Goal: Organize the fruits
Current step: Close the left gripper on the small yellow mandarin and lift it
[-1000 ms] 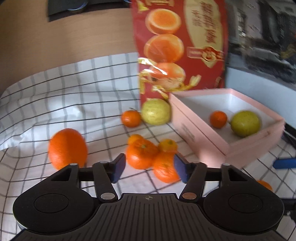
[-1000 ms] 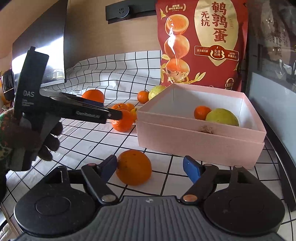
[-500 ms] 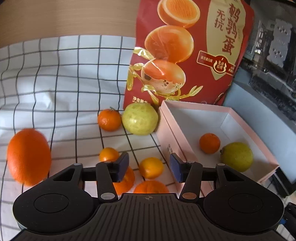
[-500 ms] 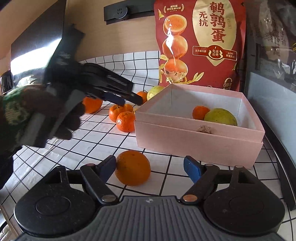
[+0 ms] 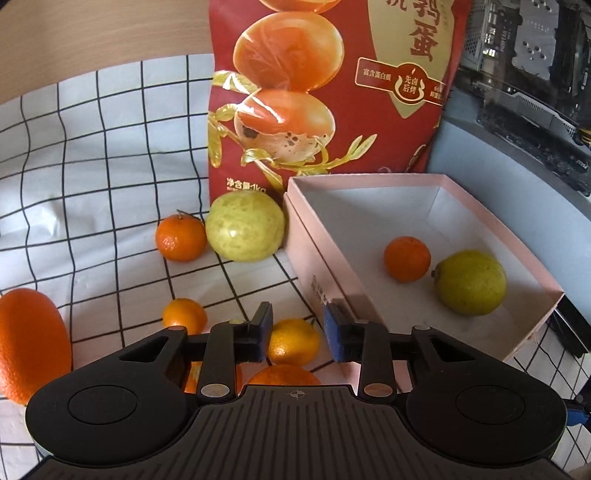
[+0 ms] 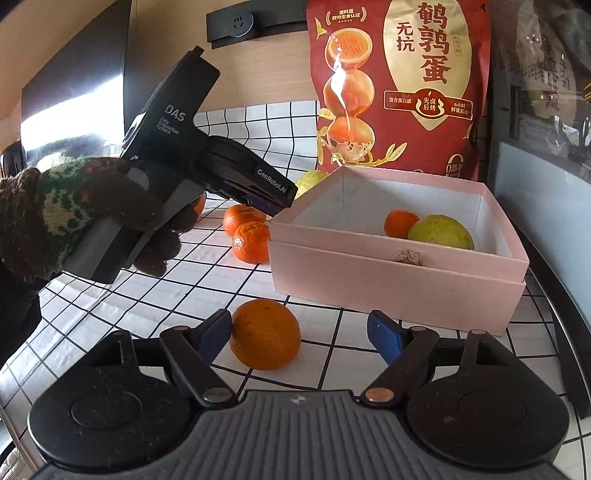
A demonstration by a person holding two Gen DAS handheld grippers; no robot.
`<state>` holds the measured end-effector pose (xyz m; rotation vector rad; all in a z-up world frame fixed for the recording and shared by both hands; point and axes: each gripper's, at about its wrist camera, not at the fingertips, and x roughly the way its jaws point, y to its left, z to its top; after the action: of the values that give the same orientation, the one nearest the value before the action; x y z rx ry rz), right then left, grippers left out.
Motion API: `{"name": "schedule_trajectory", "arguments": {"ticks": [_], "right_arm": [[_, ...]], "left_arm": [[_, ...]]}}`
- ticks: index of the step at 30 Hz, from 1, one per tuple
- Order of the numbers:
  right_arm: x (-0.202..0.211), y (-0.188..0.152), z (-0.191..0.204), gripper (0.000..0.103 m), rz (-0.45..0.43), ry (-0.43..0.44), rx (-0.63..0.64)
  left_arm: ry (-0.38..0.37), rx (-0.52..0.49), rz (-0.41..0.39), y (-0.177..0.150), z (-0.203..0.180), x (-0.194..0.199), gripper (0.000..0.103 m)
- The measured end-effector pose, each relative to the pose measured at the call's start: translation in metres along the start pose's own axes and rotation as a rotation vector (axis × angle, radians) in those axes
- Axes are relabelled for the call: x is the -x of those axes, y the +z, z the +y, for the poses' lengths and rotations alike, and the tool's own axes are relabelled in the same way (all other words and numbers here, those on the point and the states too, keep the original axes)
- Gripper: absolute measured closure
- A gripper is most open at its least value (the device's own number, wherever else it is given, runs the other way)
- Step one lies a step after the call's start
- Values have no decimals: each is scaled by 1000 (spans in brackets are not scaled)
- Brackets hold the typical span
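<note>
A pink box (image 5: 317, 258) (image 6: 388, 273) holds a small tangerine (image 5: 407, 258) and a green-yellow fruit (image 5: 470, 282). On the checked cloth lie another green-yellow fruit (image 5: 245, 226), a tangerine (image 5: 181, 238) beside it, a big orange (image 5: 29, 339) and several small tangerines. My left gripper (image 5: 297, 332) is open and empty, held above a small tangerine (image 5: 293, 341) by the box's left wall; it also shows in the right wrist view (image 6: 266, 195). My right gripper (image 6: 299, 334) is open low over the cloth, with an orange (image 6: 265, 334) beside its left finger.
A tall red snack bag (image 5: 325, 88) stands behind the box. A dark shelf with electronics (image 5: 535, 74) is at the right. A wooden wall with a socket (image 6: 236, 20) rises behind the cloth.
My left gripper has moved forward and to the right, toward the box's left wall, with its fingers a little closer together. My right gripper has hardly moved.
</note>
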<state>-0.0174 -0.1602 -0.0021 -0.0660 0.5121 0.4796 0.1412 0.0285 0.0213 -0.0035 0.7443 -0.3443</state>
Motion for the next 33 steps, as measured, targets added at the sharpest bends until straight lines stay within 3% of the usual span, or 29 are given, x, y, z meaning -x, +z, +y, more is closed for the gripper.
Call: {"name": "schedule_trajectory", "arguments": {"ticks": [2,4,9,13,23,33], "right_arm": [[0,0,0,22,2,1,-1],[0,0,0,22,0,-1,-1],[0,0,-1,21,3,0,-2],[0,1,0,21,3,-1,-2],[1,1,-1,21,4,-5,-6],[2,1,-1,20,2,-9,-13]], "left_arm": [[-2,9,10,-1,4,1,61],[13,4,39,-3,6,1,65],[47,-84,22,-9,-3,3,67],[45,-86,10,-10,-5,-2,66],[65,-127,-100,-31,-7,13,66],[32,-28,-227,-42,11,56,66]]}}
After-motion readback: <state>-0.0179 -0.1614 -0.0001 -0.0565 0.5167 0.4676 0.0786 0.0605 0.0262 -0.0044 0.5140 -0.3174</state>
